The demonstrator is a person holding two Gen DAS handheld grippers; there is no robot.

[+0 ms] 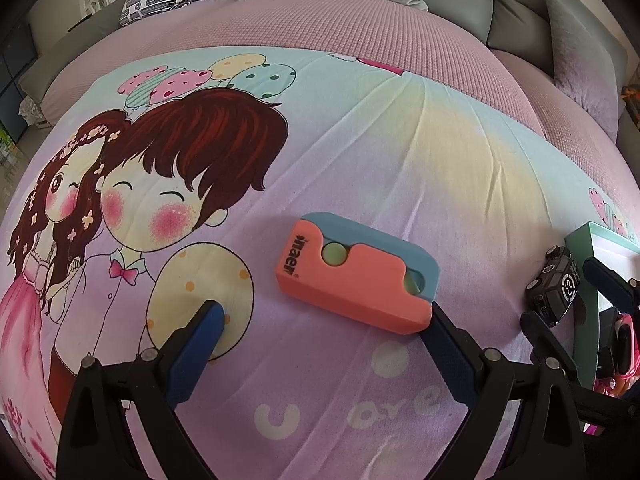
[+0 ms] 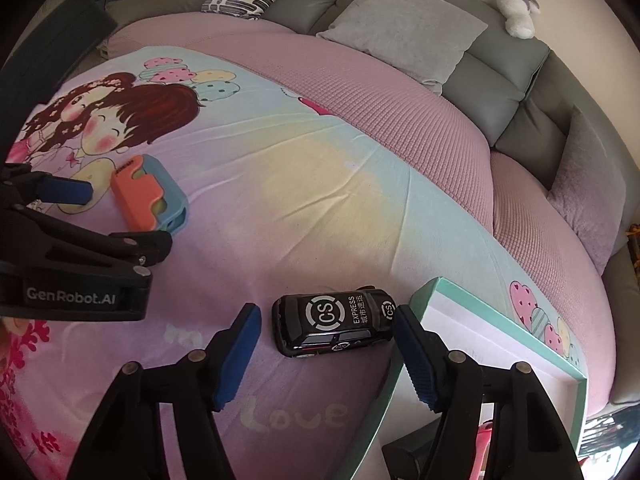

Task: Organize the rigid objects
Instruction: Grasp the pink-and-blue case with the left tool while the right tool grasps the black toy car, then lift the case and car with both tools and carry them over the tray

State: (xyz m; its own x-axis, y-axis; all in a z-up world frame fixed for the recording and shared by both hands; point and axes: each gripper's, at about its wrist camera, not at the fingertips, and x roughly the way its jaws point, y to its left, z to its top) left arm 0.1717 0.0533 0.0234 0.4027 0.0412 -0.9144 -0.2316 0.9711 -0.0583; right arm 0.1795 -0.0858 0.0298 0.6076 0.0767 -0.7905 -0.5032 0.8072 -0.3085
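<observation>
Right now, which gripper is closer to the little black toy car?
Right. The right gripper has the toy car between its open fingers, one pad at the car's end. The left gripper is off to the side, by the orange and blue case.

Black toy car (image 2: pixel 334 326) between the right gripper's (image 2: pixel 326 354) fingers: roof reads "CS" in a ring, "EXPRESS", then Chinese characters, not legible.

Left gripper (image 2: pixel 72 216) body: "GenRobot.AI".

Orange-and-blue case (image 1: pixel 356 274) ahead of it: "inaer".

Bedsheet (image 2: pixel 280 208) under the right gripper: "Love".
</observation>
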